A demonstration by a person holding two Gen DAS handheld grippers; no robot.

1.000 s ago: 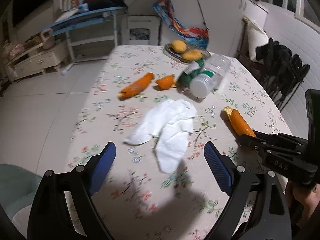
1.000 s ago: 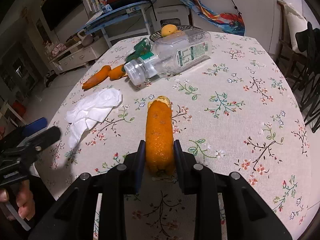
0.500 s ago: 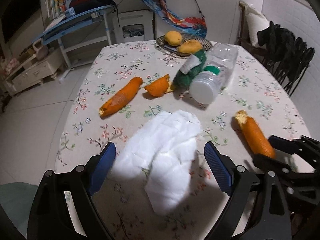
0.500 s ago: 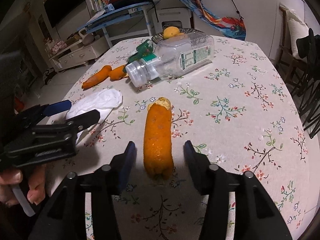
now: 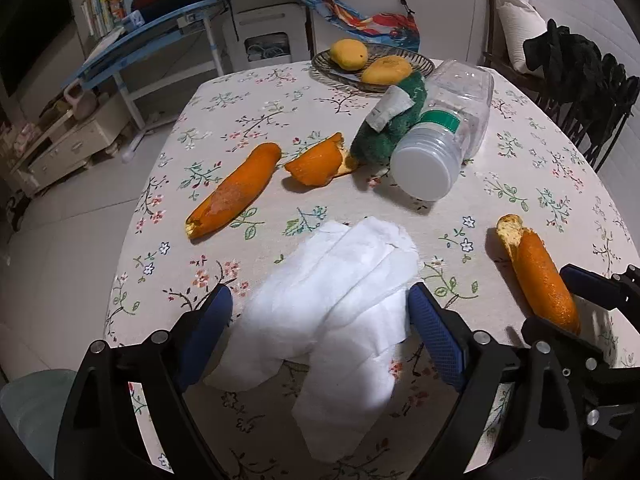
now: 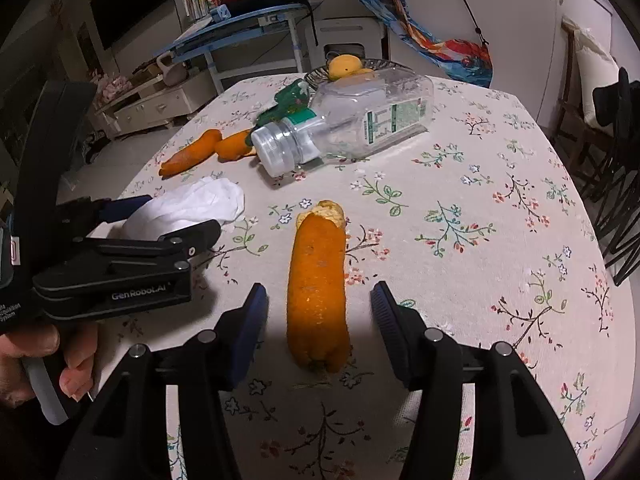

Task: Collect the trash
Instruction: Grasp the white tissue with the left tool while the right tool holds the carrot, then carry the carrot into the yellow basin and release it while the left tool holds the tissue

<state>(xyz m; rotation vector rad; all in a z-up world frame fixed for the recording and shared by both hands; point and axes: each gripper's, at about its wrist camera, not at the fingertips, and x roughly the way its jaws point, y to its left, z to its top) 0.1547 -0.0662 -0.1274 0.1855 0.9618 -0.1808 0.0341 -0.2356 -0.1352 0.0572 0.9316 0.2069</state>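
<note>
On the floral surface, the left gripper holds its fingers spread wide around the white tissue, while the right gripper is opening, its fingers clear of the orange peel lying between them.

tissue: near part behind left tool
mangoes: half hidden by bottle

I see the tissue lying between my left gripper's fingers, the peel between my right gripper's, and the bottle behind both on the table.
</note>
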